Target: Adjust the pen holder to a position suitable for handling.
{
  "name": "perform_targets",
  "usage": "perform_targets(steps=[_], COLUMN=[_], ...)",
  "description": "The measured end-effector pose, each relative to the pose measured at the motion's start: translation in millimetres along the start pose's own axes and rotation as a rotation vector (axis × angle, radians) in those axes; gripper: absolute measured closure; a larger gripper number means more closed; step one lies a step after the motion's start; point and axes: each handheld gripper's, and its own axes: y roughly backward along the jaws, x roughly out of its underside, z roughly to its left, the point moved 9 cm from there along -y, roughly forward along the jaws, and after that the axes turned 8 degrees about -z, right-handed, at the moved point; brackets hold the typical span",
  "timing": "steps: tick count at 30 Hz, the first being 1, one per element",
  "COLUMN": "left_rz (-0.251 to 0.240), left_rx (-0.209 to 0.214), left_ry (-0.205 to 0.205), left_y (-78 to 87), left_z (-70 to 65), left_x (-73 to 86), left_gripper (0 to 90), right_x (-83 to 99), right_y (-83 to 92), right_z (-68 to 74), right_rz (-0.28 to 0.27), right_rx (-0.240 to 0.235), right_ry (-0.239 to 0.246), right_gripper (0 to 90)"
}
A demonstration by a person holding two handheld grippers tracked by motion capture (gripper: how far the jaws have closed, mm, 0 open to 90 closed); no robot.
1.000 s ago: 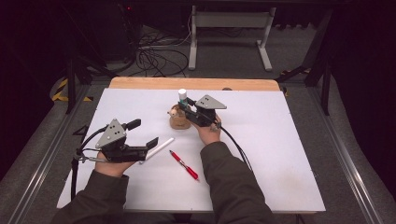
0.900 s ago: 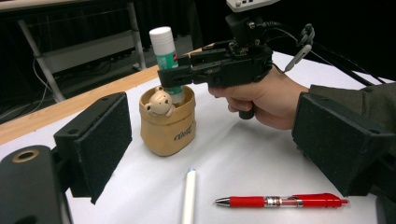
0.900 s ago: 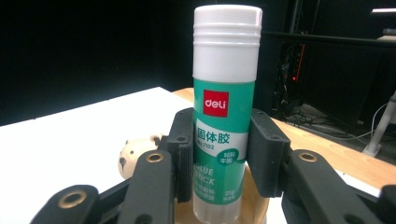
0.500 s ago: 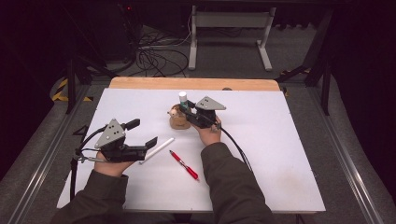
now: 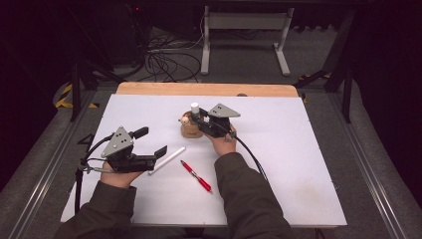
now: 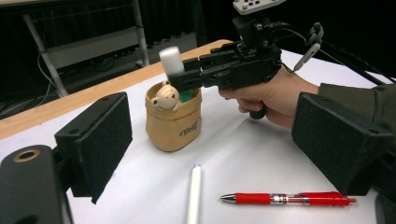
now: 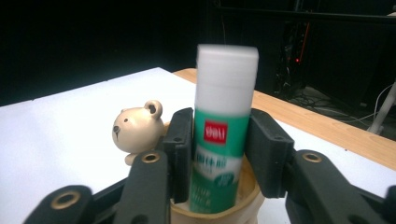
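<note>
The glue stick [image 7: 223, 140] stands upright in the bear-faced pen pot [image 6: 173, 119], between the fingers [image 7: 180, 149] of the right gripper [image 7: 219, 154], whose jaws have just been opening; a slight gap shows on the side of the right-hand finger, so I judge it released and this item done. Left to go in, it seems: the white pen [image 5: 166, 160], just off the fingers of the left gripper [image 5: 152, 147], which are spread and empty, and the red pen [image 5: 196, 176] beyond it on the surface [image 5: 298, 164].
</note>
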Motion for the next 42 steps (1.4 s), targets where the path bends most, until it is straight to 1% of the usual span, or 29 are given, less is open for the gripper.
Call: perform_targets(steps=[3, 4, 6, 8, 10, 12, 16, 17, 19, 24, 25, 29, 30, 31, 33, 37, 38, 40, 42], left_rz=[-0.002, -0.001, 0.002, 0.004, 0.008, 0.005, 0.004, 0.006, 0.007, 0.01, 0.01, 0.011, 0.013, 0.014, 0.018, 0.03, 0.032, 0.041, 0.055], left_rx=[-0.001, -0.002, -0.002, -0.002, -0.004, -0.002, -0.004, -0.004, -0.005, -0.003, -0.001, -0.001, -0.003, -0.002, -0.004, -0.008, -0.009, -0.011, -0.01], left_ry=[0.001, 0.0, -0.001, -0.002, 0.001, 0.006, 0.004, 0.002, 0.002, -0.001, 0.003, 0.006, 0.006, 0.008, 0.005, -0.001, -0.003, -0.003, -0.013], left_y=[0.7, 0.8, 0.8, 0.4, 0.3, 0.4, 0.4, 0.2, 0.1, 0.3, 0.5, 1.2, 1.4, 1.3, 1.4, 1.8, 1.7, 1.4, 1.2], left_z=[0.7, 0.8, 0.9, 1.4, 1.9, 2.2, 1.9, 1.8, 1.7, 1.2, 0.4, 0.4, 0.6, 0.5, 1.1, 1.8, 2.3, 2.9, 3.4], left_x=[-0.4, -0.4, 0.3, 1.4, 2.7, 3.1, 4.3, 4.8, 5.4, 7.0, 7.7, 9.9, 11.0, 11.6, 13.1, 17.3, 18.5, 21.7, 25.5], left_gripper=[13.3, 13.3, 13.3, 13.3, 13.2, 13.2, 13.8, 14.2, 14.2, 14.3, 14.3, 14.6, 14.9, 15.0, 15.3, 16.7, 16.7, 17.5, 19.8], right_x=[-2.2, -6.4, -7.5, -10.2, -10.7, -12.3, -15.8, -18.6, -21.0, -26.3, -28.2, -31.0, -33.3, -34.3, -35.5, -40.1, -40.1, -41.3, -42.4], right_y=[1.0, 2.5, 3.1, 5.7, 7.0, 12.5, 17.7, 21.6, 24.6, 32.8, 37.0, 43.1, 48.8, 50.5, 52.9, 65.1, 65.1, 69.3, 73.3], right_z=[0.0, -0.2, 0.0, 0.1, -0.3, -1.7, -1.8, -0.6, 1.0, 7.1, 9.4, 12.3, 13.7, 14.3, 15.5, 20.4, 20.4, 23.1, 25.3], right_rz=[-0.009, -0.022, -0.025, -0.032, -0.035, -0.042, -0.058, -0.063, -0.064, -0.066, -0.062, -0.063, -0.062, -0.066, -0.068, -0.072, -0.072, -0.073, -0.072], right_rx=[0.0, 0.001, 0.0, 0.004, 0.007, 0.011, 0.009, 0.0, -0.006, -0.027, -0.034, -0.044, -0.049, -0.053, -0.056, -0.07, -0.07, -0.078, -0.083], right_ry=[-0.007, -0.005, -0.004, -0.006, -0.009, -0.024, -0.021, -0.019, -0.013, 0.003, 0.002, 0.004, -0.002, -0.004, -0.009, -0.018, -0.018, -0.019, -0.022], right_gripper=[61.3, 60.8, 60.0, 55.6, 54.5, 51.4, 49.1, 46.3, 43.7, 39.2, 36.3, 32.8, 30.1, 29.2, 28.4, 24.2, 24.2, 23.1, 21.9])
